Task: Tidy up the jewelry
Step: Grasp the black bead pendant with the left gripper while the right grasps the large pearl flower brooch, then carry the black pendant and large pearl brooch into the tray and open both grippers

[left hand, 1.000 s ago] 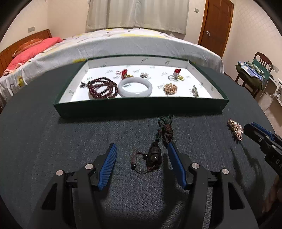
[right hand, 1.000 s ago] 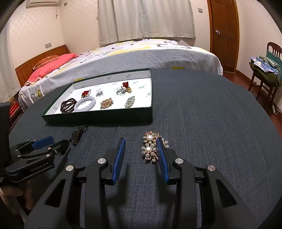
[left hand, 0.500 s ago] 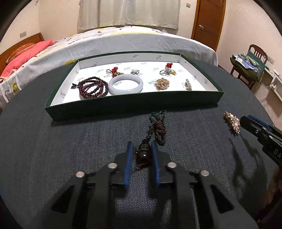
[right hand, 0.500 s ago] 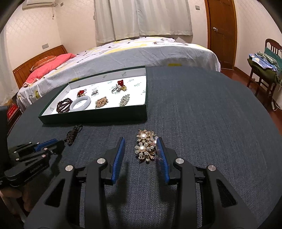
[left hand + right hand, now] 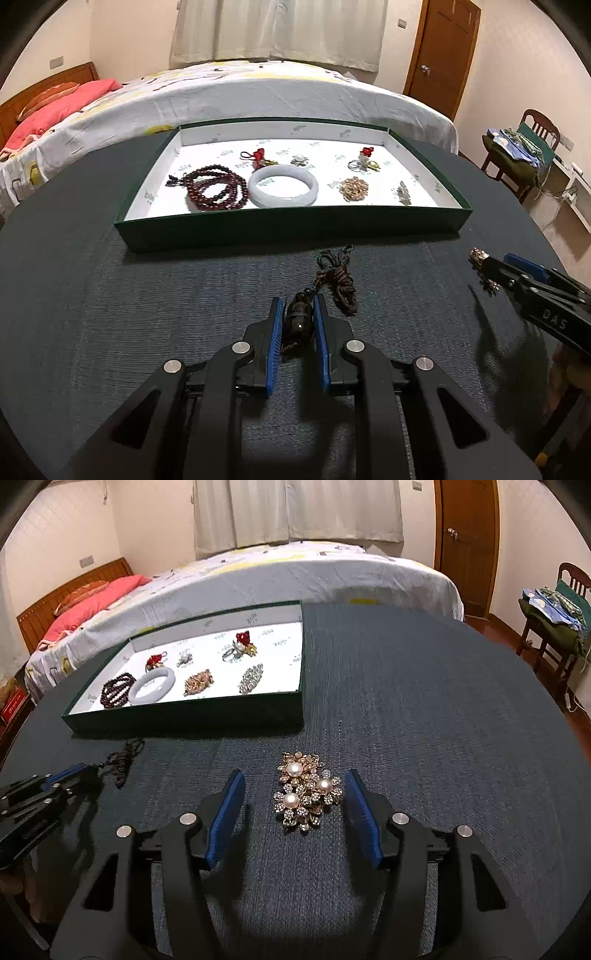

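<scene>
My left gripper [image 5: 298,306] is shut on a dark bead pendant [image 5: 300,320]; its braided cord [image 5: 338,277] trails ahead on the dark table. It also shows in the right wrist view [image 5: 48,786]. My right gripper [image 5: 294,781] is open, its fingers either side of a gold pearl brooch [image 5: 306,791] that lies on the table, apart from both pads. The brooch shows at the right gripper's tip in the left wrist view [image 5: 479,257]. The green tray [image 5: 295,229] with a white floor holds red beads [image 5: 216,187], a white bangle [image 5: 283,185] and several small pieces.
The tray [image 5: 184,720] stands at the back of the round dark table [image 5: 424,701]. A bed [image 5: 240,92] lies beyond the table. A chair [image 5: 524,155] with clothes stands at the right, near a wooden door [image 5: 439,55].
My left gripper closed on the bead pendant, then lifted a little. My right gripper moved forward around the brooch and stays open.
</scene>
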`<state>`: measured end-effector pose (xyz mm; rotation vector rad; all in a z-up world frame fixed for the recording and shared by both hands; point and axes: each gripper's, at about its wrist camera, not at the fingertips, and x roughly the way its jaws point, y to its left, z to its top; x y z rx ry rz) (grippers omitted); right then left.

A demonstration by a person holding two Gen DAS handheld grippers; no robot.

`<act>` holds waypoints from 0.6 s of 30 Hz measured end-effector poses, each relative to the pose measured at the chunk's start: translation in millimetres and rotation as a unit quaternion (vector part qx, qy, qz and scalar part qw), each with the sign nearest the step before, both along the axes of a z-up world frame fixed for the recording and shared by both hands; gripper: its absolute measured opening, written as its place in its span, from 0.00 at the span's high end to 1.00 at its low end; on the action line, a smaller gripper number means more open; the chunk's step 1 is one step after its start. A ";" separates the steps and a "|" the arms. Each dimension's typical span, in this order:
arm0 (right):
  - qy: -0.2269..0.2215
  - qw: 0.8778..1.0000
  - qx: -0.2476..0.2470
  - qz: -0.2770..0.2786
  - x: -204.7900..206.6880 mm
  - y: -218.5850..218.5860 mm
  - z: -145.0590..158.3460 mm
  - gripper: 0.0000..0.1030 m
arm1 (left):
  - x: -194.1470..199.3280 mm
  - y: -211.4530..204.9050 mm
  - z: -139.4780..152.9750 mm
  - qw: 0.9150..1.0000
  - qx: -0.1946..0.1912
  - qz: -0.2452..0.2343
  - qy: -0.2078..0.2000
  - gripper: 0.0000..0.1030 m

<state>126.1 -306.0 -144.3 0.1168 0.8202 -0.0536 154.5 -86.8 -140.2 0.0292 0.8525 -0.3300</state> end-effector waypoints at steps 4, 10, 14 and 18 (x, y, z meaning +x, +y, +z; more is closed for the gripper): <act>0.018 1.000 -0.005 -0.002 8.0 0.5 -4.6 0.45 | 1.1 6.5 -0.2 1.000 -0.004 0.006 0.001 0.83; 0.031 0.999 -0.005 -0.004 10.1 0.4 -8.8 0.61 | 1.6 12.2 -0.4 1.000 -0.006 0.011 0.001 0.83; 0.030 1.000 0.002 -0.005 7.8 -1.8 -8.7 0.61 | 1.6 14.4 0.0 1.000 -0.007 0.011 0.001 0.83; 0.018 1.000 0.004 -0.003 2.8 0.0 -5.1 0.62 | 0.4 14.8 2.7 1.000 -0.009 0.011 -0.004 0.83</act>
